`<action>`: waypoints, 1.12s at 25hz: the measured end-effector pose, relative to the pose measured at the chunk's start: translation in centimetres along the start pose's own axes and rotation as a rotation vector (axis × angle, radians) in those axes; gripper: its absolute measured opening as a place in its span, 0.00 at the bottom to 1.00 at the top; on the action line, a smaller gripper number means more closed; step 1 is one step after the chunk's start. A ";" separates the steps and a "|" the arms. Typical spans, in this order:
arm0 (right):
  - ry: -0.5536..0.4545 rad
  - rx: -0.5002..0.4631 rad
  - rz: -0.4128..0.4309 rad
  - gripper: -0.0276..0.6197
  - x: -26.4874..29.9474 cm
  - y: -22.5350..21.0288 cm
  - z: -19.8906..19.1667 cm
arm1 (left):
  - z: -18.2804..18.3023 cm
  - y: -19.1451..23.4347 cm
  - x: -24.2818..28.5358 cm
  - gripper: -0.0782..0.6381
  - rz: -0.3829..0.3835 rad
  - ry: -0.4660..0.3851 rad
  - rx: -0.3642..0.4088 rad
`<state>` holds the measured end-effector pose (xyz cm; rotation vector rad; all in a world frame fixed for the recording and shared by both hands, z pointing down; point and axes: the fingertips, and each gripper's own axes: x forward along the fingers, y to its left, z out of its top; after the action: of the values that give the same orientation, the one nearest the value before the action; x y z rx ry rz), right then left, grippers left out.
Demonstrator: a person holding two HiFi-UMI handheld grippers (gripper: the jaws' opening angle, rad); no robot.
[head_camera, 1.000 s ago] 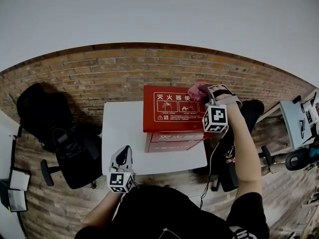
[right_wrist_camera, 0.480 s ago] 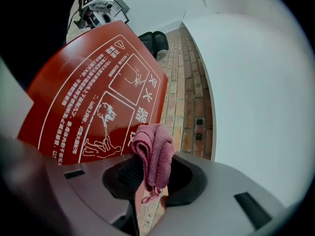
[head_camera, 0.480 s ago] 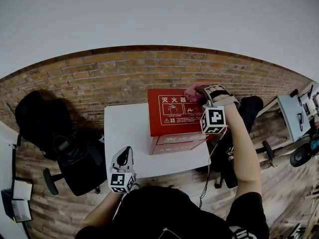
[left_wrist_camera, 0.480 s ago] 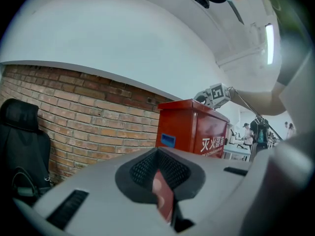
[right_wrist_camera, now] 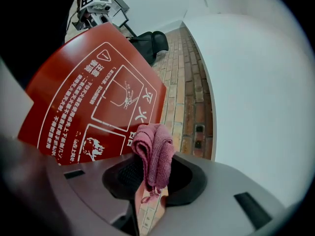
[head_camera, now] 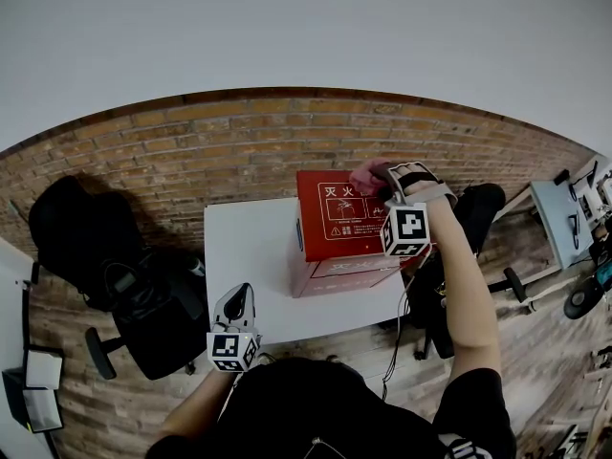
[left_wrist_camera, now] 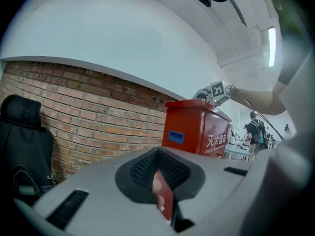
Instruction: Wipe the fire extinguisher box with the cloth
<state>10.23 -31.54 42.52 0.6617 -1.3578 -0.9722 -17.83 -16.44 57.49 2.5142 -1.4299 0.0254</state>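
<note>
1. Left hand-held gripper [head_camera: 232, 338], 7 o'clock, nearest the person: jaws together, nothing held, well apart from the box.
2. Counter [head_camera: 247, 266], white, centre: carries the box at its 3 o'clock side.
3. Box [head_camera: 346, 220], red, lid printed in white, standing close to the counter's right edge.
4. Right hand-held gripper [head_camera: 385, 176], 1 o'clock: jaws closed on the cloth [head_camera: 367, 175], pink, bunched, at the lid's far edge. Contact with the lid cannot be told.
5. Brick wall [head_camera: 220, 146], beyond.

Risks, as judged: only a narrow fold is pinched, so drag across the lid may pull the cloth free. With nothing bracing the box, a hard stroke may shove it toward the counter edge.

Views: the right gripper view alone shows the fold between the jaws and the lid diagrams. The left gripper view alone shows the box's side with its blue label [left_wrist_camera: 176, 136].
</note>
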 end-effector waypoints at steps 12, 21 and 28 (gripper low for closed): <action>0.025 0.007 0.000 0.21 0.5 -0.8 2.6 | 0.0 2.6 -1.6 0.13 -0.006 0.004 -0.002; 0.006 0.002 0.003 0.21 1.0 -1.6 5.3 | 0.1 3.9 -2.2 0.13 -0.003 -0.005 -0.006; -0.010 -0.011 -0.001 0.21 1.4 -2.3 7.8 | 0.4 5.1 -2.9 0.13 0.011 -0.013 -0.011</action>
<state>2.08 -32.74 42.33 0.6500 -1.3604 -0.9843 -23.67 -16.55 57.76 2.5025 -1.4453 0.0034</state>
